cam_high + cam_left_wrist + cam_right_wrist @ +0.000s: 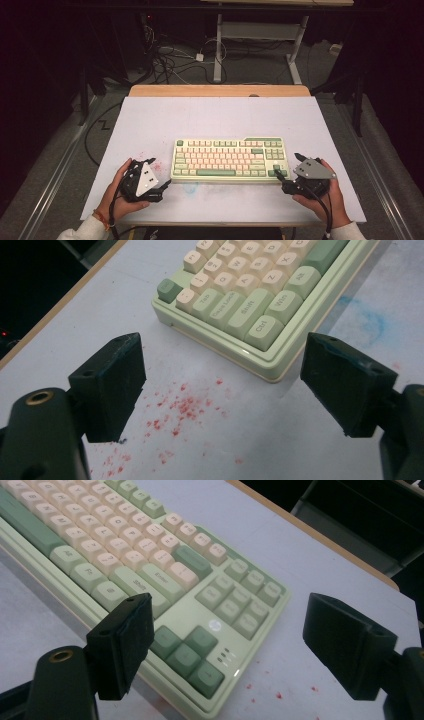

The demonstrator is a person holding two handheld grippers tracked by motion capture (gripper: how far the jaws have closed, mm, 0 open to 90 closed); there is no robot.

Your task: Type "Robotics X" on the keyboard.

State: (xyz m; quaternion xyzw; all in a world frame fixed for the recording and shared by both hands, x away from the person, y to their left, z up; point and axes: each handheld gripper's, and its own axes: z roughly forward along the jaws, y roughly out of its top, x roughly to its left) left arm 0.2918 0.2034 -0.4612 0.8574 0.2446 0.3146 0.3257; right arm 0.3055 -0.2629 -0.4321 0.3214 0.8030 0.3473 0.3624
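The keyboard (230,160) lies flat near the front of the white table (150,120), its long side running from nine o'clock to three o'clock, roughly centred between the two hands. The left gripper (162,187) hangs just off the keyboard's near left corner, at about eight o'clock from it, jaws spread wide and holding nothing; in the left gripper view that corner, with its Ctrl key, sits between the two black jaws but not in contact with either. The right gripper (280,176) is at the near right corner, at about four o'clock, also released, with one jaw over the arrow keys (187,655) and the other out past the case's end (whether the jaw actually touches the keys cannot be told).

By its looks the keyboard is a rigid plastic case, moderately heavy and unlikely to flex, so it should lift or slide as one piece. The keycaps are the weak part: they sit loose on their stems and could pop off or depress if squeezed. The smooth case edge may slip under hard jaws. The safest hold is judged to be on the short ends or the bare front lip, one gripper at each end, rather than on any key.

The keyboard's underside, feet and any cable are hidden. Red specks (180,410) and a faint blue smear (370,322) mark the table; what they are is unclear.
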